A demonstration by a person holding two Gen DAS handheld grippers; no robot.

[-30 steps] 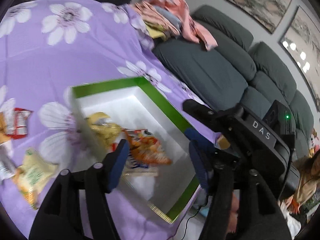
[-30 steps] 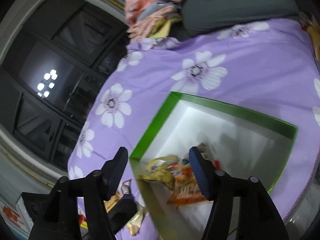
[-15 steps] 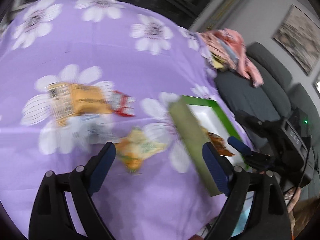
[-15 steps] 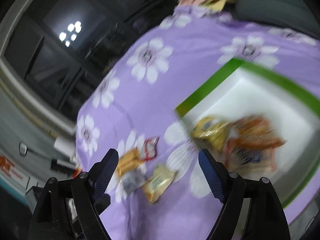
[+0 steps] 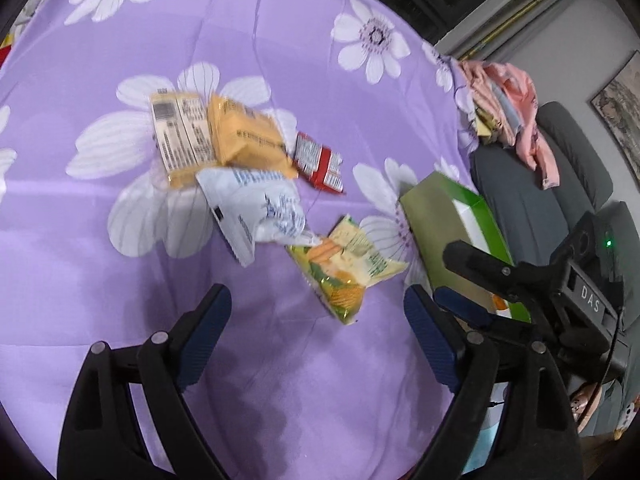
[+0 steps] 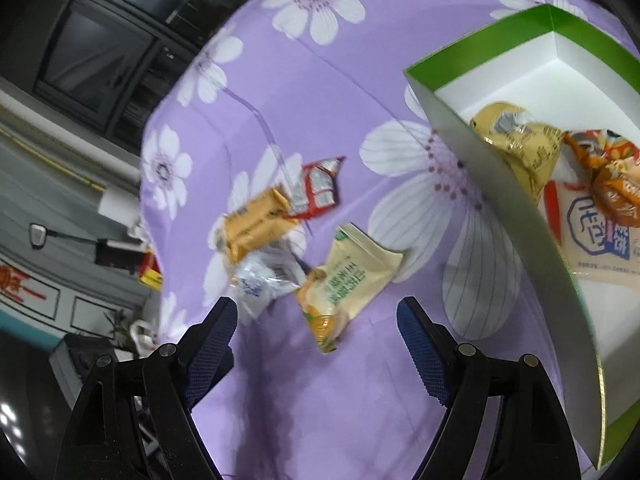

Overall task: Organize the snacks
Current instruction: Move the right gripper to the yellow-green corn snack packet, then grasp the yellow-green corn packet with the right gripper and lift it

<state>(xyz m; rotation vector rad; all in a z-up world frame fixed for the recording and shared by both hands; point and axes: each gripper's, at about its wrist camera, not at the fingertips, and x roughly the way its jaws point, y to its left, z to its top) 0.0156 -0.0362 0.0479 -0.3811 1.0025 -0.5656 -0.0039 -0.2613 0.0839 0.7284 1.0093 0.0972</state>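
Crinkly cream-and-green snack pouch sits loose on the cloth just left of the green box, both grippers gaping wide and empty.
I've got the left gripper and right gripper aimed at that same pouch, so I reckon they could clash or shove it into the white packet touching its corner. Slick foil could squirt out too. Underneath it's a purple flowered cloth, wrinkly; grey sofa with heaped clothes behind, dark windows beyond.
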